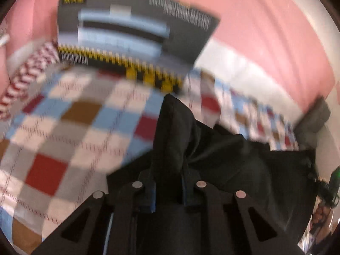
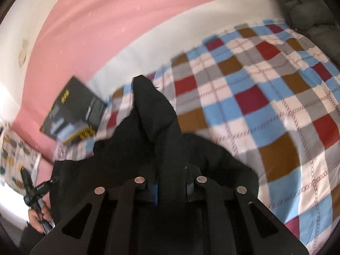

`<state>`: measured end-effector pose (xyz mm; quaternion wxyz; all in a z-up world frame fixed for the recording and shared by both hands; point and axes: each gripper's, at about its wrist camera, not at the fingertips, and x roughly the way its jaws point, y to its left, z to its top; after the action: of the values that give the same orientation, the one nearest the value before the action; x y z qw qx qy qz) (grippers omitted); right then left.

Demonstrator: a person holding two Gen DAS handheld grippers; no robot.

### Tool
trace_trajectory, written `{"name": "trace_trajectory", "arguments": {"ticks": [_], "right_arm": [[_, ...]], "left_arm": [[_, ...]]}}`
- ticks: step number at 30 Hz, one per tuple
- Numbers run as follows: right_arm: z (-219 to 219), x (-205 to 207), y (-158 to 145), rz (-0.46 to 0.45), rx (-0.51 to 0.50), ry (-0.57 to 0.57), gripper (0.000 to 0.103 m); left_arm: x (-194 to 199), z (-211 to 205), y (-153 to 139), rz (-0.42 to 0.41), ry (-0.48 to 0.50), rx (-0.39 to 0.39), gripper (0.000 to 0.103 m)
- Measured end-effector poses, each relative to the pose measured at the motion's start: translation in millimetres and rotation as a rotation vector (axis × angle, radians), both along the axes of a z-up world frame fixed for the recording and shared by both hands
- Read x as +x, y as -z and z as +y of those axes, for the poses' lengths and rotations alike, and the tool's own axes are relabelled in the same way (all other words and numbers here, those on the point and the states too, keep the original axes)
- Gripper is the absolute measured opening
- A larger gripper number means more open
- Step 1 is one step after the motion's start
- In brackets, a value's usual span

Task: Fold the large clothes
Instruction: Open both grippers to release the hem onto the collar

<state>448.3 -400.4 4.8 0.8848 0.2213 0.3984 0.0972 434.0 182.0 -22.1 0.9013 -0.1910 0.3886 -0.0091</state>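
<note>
Both grippers' fingers [image 1: 169, 176] [image 2: 171, 176] clamp the black garment [image 1: 223, 153]; only right view shows a hand [image 2: 39, 218].

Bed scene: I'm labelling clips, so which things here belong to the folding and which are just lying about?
Part of the job:
black garment
left gripper, shut on it
right gripper, shut on it
checked bedspread, the work surface

Just lying about:
dark printed box
grey cushion
patterned cloth
</note>
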Motion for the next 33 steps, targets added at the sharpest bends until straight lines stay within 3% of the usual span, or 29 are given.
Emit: {"name": "trace_trajectory", "arguments": {"ticks": [3,5,7,12,14,19,24,28,30,33], "right_arm": [[5,19,22,0.051,-0.075,0.028,0.015],[9,30,52,0.117,-0.116,0.039,0.016],[10,34,72,0.142,-0.124,0.042,0.020],[8,36,84,0.160,-0.136,0.051,0.028],[4,32,79,0.167,-0.142,0.068,0.038],[4,-3,35,0.084,-0.168,0.075,0.039],[20,-68,-3,-0.034,-0.215,0.028,0.039],[44,-104,14,-0.026,-0.261,-0.051,0.039],[50,-103,40,0.046,-0.280,-0.064,0.039],[51,-99,57,0.042,-0.312,-0.067,0.038]], "left_arm": [[22,-14,6,-0.001,-0.013,0.078,0.017],[38,-25,31,0.063,-0.015,0.140,0.017],[45,-28,53,0.094,-0.014,0.152,0.019],[51,-31,63,0.098,-0.019,0.175,0.026],[50,-29,60,0.104,-0.022,0.167,0.028],[21,-17,32,0.081,-0.037,0.124,0.031],[-38,-15,3,0.001,-0.056,0.097,0.031],[-93,-46,8,-0.028,0.041,0.088,0.031],[-104,-64,29,0.020,0.089,0.117,0.031],[-106,-73,53,0.033,0.093,0.146,0.031]]}}
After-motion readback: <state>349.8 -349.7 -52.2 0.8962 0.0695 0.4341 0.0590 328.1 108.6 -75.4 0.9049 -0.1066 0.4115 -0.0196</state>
